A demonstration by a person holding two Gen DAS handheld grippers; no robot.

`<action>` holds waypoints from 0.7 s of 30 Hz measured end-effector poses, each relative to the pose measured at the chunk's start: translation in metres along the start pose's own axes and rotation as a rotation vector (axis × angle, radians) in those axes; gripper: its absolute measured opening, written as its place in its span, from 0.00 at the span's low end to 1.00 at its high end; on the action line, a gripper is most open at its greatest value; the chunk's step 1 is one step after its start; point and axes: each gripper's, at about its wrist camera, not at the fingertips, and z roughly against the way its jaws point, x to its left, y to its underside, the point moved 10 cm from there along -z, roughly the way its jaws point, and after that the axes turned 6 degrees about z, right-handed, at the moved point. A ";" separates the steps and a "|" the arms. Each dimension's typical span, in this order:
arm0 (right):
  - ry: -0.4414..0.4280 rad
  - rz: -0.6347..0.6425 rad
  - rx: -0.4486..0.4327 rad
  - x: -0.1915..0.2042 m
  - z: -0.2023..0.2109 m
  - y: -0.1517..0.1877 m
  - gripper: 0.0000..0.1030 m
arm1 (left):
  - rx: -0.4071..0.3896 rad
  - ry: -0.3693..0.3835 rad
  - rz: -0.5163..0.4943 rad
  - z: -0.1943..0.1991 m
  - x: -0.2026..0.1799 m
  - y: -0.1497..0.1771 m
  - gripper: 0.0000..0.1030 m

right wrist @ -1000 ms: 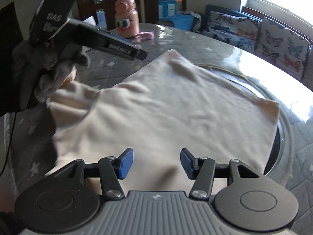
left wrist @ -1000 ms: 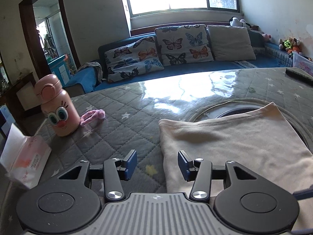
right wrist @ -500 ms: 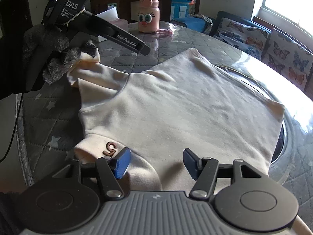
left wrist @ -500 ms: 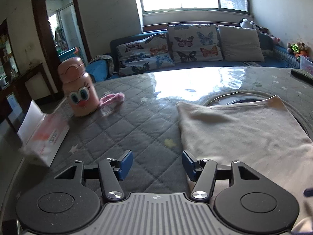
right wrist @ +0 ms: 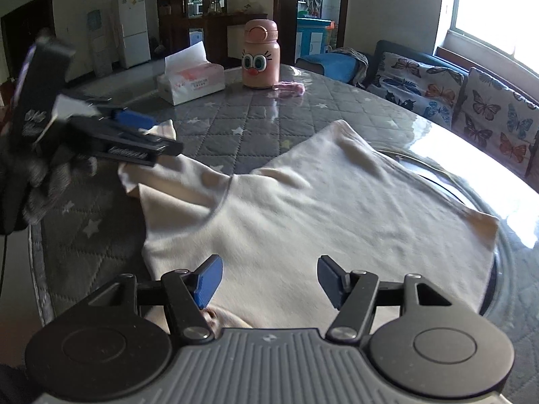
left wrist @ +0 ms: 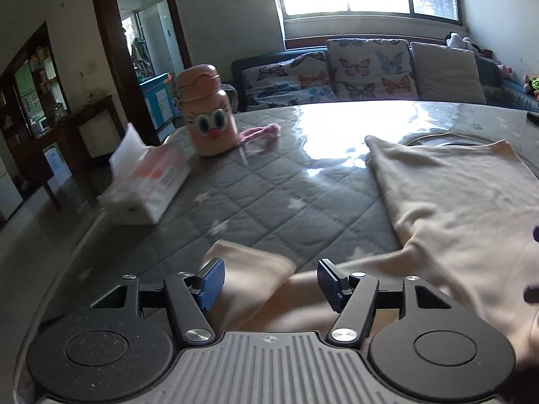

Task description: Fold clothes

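Between my left jaws lies the sleeve [left wrist: 256, 269] of the shirt [right wrist: 337, 208], a cream top spread flat across the worktop [right wrist: 256, 128]. The sleeve runs out sideways from the body, its long axis crossing the gap of the left gripper [left wrist: 267, 281] and its cuff end reaching past the left-hand pad. Those jaws stand wide, with cloth between them but no pinch that I can see. In the right wrist view the same gripper shows edge-on at the sleeve's end, too blurred to add anything on its grip.

My right gripper [right wrist: 269, 281] hangs over the near part of the shirt's body, jaws wide as well, holding nothing; the cloth stretches ahead of them and off to their right, toward the far hem corners. A small fold of fabric bunches just beneath its left pad.

So the left hand is the nearer one to the sleeve, and I judge any fold of that sleeve turns on carrying it across toward the body, which lies to the right of the left jaws. Whether the shirt is being laid out or already partway folded, I cannot say from this.

Beyond the shirt, ahead and left of both jaws, stand a pink bottle [right wrist: 261, 55] and a tissue box [right wrist: 190, 79].
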 end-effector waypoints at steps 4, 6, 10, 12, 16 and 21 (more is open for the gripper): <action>-0.020 -0.005 0.013 0.007 -0.012 0.001 0.62 | -0.006 -0.016 0.000 0.011 0.013 0.011 0.64; -0.027 0.001 0.026 0.010 -0.016 0.005 0.62 | -0.012 -0.011 -0.009 0.016 0.014 0.015 0.64; -0.034 0.007 0.046 0.014 -0.021 0.010 0.63 | -0.032 -0.013 -0.079 0.019 0.008 0.018 0.64; -0.035 0.005 0.047 0.014 -0.022 0.011 0.63 | -0.036 -0.023 -0.121 0.014 0.003 0.017 0.64; -0.035 0.001 0.049 0.014 -0.021 0.011 0.63 | -0.014 -0.025 -0.133 -0.003 0.004 0.015 0.50; -0.037 -0.002 0.051 0.013 -0.021 0.011 0.65 | -0.005 -0.062 -0.114 -0.012 0.022 0.013 0.09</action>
